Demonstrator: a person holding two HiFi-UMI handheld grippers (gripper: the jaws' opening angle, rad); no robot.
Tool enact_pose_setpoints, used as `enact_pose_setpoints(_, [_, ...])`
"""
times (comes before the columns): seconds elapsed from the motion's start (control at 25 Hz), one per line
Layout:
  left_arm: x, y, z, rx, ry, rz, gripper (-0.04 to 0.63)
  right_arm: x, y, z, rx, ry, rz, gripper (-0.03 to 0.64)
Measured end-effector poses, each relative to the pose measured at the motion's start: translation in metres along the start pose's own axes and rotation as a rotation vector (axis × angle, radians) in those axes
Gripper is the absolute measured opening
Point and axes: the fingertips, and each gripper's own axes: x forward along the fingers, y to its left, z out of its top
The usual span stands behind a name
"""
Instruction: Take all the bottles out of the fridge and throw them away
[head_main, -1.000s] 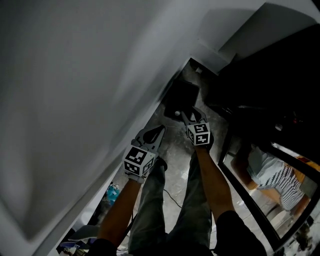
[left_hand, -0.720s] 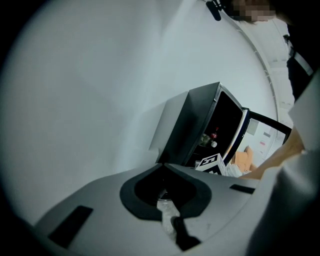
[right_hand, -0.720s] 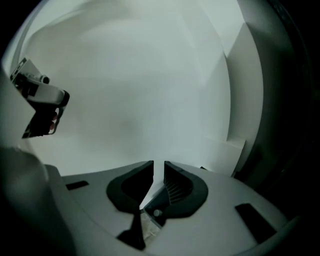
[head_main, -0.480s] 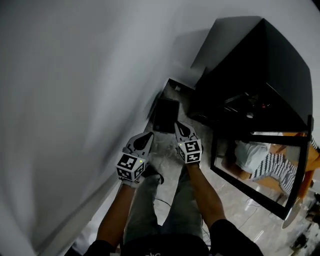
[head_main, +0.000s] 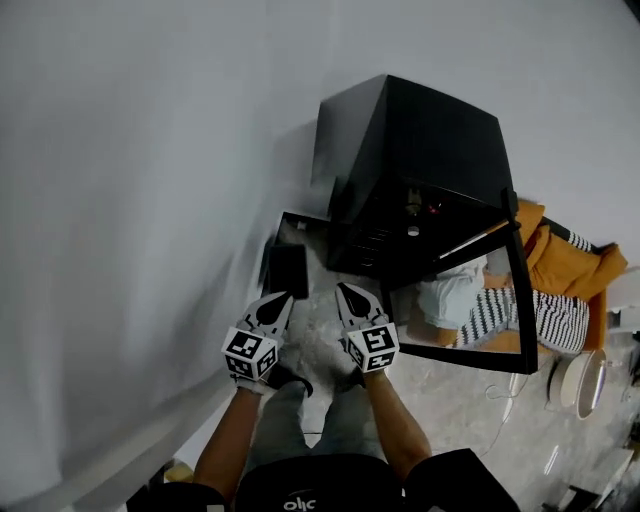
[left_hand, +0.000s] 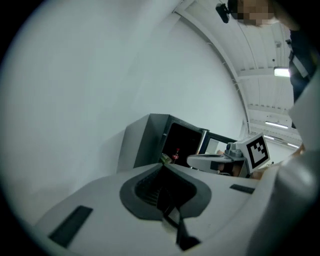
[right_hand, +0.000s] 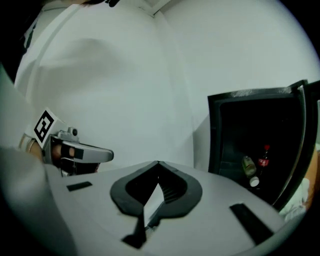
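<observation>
The black fridge (head_main: 420, 130) stands against the white wall with its glass door (head_main: 505, 345) swung open. Inside, the right gripper view shows a red-capped cola bottle (right_hand: 264, 159) beside a greenish bottle (right_hand: 248, 165); both appear small in the left gripper view, the cola bottle (left_hand: 175, 153) rightmost. A black bin (head_main: 287, 270) sits on the floor by the wall. My left gripper (head_main: 282, 297) and right gripper (head_main: 342, 288) hang side by side above the floor, short of the fridge. Both are shut and empty; the right one's jaws have just closed on nothing.
An orange seat (head_main: 560, 262) with striped cloth (head_main: 500, 315) shows past the door. A round white object (head_main: 577, 380) stands on the tiled floor at the right. The wall runs along the left, and my legs and shoes are below the grippers.
Both grippers have risen from just over the bin, and the view has swung up to take in the whole fridge. The right gripper's jaws have closed.
</observation>
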Motion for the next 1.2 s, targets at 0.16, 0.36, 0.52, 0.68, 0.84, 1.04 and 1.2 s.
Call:
enact_pose_setpoints(0.16, [0.009,-0.065,0.041,0.040,-0.034,-0.059,0.002,-0.071,-0.029,0.043,0.005,-0.046,-0.059,0.008])
enact_pose_setpoints(0.36, [0.017,-0.142,0.069,0.106,-0.052,-0.118,0.002,-0.153,-0.059,0.068,0.006,-0.103,-0.103,0.008])
enact_pose_setpoints(0.52, [0.019,-0.198,0.080,0.133,-0.052,-0.138,0.002,-0.214,-0.077,0.068,0.001,-0.097,-0.109,0.008])
enact_pose_setpoints(0.68, [0.018,-0.243,0.083,0.149,-0.062,-0.150,0.002,-0.266,-0.092,0.064,-0.002,-0.093,-0.123,0.008])
enact_pose_setpoints(0.84, [0.019,-0.272,0.081,0.160,-0.048,-0.165,0.002,-0.296,-0.111,0.058,-0.014,-0.097,-0.132,0.008])
enact_pose_setpoints(1.04, [0.020,-0.294,0.076,0.176,-0.031,-0.171,0.002,-0.321,-0.125,0.063,-0.030,-0.121,-0.143,0.008])
enact_pose_setpoints(1.2, [0.026,-0.303,0.071,0.184,-0.012,-0.193,0.002,-0.331,-0.131,0.064,-0.021,-0.128,-0.158,0.008])
